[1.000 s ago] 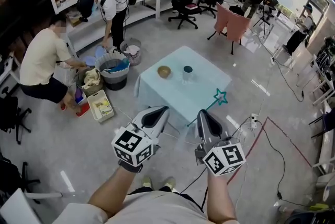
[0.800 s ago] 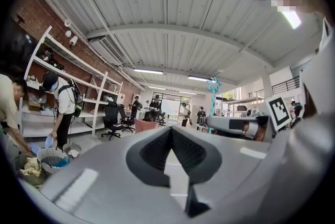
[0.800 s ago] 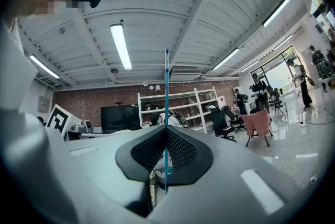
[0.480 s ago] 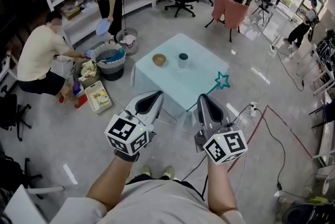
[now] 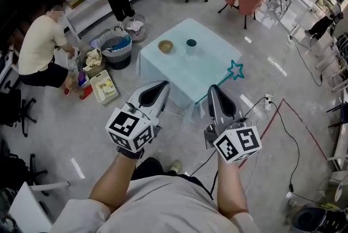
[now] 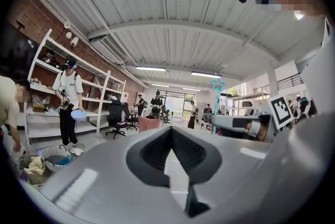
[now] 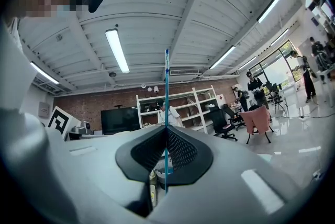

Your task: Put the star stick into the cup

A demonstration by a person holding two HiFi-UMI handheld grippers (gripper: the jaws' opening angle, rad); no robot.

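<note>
My right gripper [image 5: 213,92] has its jaws pressed together on the thin teal shaft of the star stick [image 5: 229,75]. In the right gripper view the shaft runs straight up between the pads, with a short tail showing below them. My left gripper [image 5: 158,90] has its jaws together too, with nothing between them, and it hangs just left of the right one.

Both grippers are held over the floor, on the near side of the small table [image 5: 209,63], not yet above it. The stick's long axis slants from my right jaws toward the far right. Its star is the far end, level with the table's right corner, and its plain tail points near and left. The cup [image 5: 191,43] stands on the far part of the table, well apart from the stick. It lies far and slightly left of my right gripper, roughly on the line between my two grippers. I judge that the right gripper, which already holds the stick, must carry it far and left over the cup, then tip the shaft upright so the tail goes in first.

By count there is one star stick, one dark-rimmed cup and one brown bowl [image 5: 166,46] just left of the cup. Something pale and clear sits against the cup's near side, and I cannot tell whether it is part of the cup or a second vessel
</note>
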